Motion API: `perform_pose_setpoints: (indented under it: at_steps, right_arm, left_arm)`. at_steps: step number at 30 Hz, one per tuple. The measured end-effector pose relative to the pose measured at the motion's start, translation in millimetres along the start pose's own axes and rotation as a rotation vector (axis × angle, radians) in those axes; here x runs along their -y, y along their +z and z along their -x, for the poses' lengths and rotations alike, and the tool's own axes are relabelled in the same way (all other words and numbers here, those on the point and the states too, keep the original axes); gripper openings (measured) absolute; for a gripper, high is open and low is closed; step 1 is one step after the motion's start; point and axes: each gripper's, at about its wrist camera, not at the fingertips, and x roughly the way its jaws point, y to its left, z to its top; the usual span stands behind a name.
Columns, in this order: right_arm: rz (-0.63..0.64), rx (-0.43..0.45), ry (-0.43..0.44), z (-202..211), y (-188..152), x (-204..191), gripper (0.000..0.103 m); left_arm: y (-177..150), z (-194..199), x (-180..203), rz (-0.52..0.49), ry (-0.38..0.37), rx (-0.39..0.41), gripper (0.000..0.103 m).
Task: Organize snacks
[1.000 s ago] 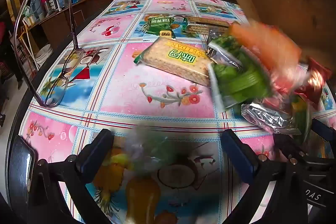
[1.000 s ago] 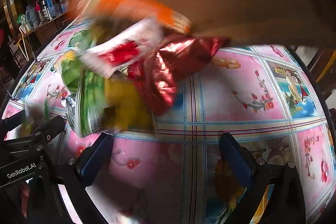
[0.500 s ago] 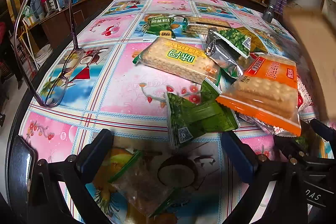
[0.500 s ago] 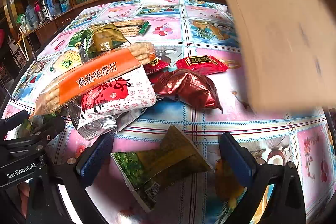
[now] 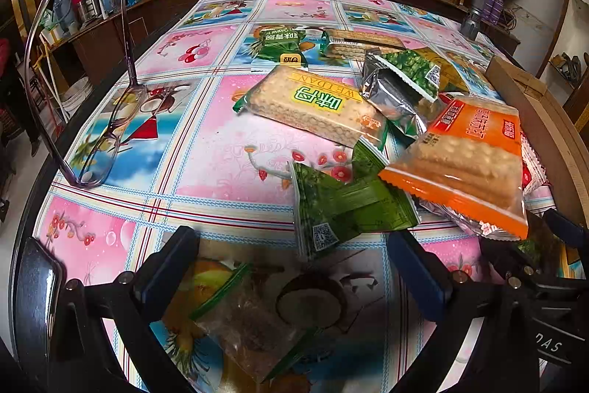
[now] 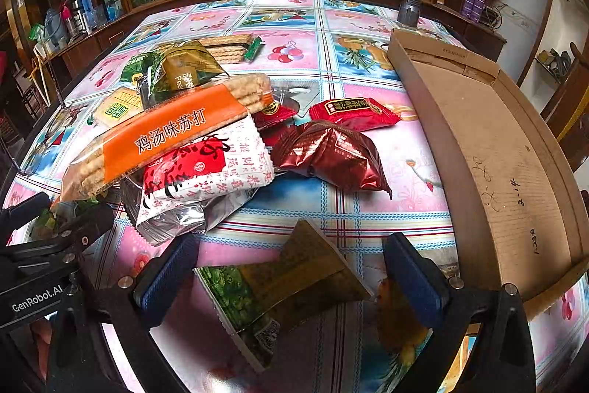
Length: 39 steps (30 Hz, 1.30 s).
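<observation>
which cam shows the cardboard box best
The right wrist view: the cardboard box lies fully in sight at the right, its inside bare and facing the camera. The left wrist view catches only its near edge at the far right, behind the orange cracker pack.

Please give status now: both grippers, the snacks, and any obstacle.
Left hand-held gripper open, right hand-held gripper open, both empty. Snacks piled loose on table; cardboard box empty. Eyeglasses lie clear of pile.
</observation>
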Motion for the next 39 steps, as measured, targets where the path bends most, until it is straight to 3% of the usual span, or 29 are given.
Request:
perform_pose_setpoints:
  at_steps: [14,18,23,30,31,34,37,39]
  right_arm:
    - [-0.021,-0.006,-0.016,2.3,-2.5,-2.3,0.103]
    - [0.106,-0.091,0.083,4.0,-1.4,-3.0,0.103]
    - [0.184,-0.112,0.188,17.9,-17.7,-1.0,0.103]
    - [0.182,-0.126,0.319,28.5,-24.1,8.1,0.103]
    - [0.181,-0.13,0.34,30.3,-24.3,10.4,0.101]
    - [0.204,-0.123,0.394,40.9,-28.3,13.8,0.077]
    - [0.196,-0.11,0.388,43.7,-26.0,19.6,0.075]
    - [0.182,-0.084,0.389,46.4,-22.5,25.4,0.071]
  left_arm:
    - [-7.0,6.7,-6.3,-0.018,-0.018,-0.012,0.103]
    - [-16.1,15.1,-13.5,-0.048,-0.055,-0.029,0.103]
    - [-21.0,23.7,-21.7,-0.033,-0.117,-0.038,0.103]
    - [-21.2,19.4,-15.2,-0.082,-0.058,-0.066,0.103]
    - [-21.4,20.3,-16.4,-0.078,-0.057,-0.074,0.103]
    - [-23.2,24.0,-18.6,-0.084,-0.091,-0.069,0.102]
    - [-21.3,34.1,-22.7,-0.07,-0.165,-0.043,0.09]
    - [-16.8,38.8,-21.2,-0.074,-0.175,-0.025,0.087]
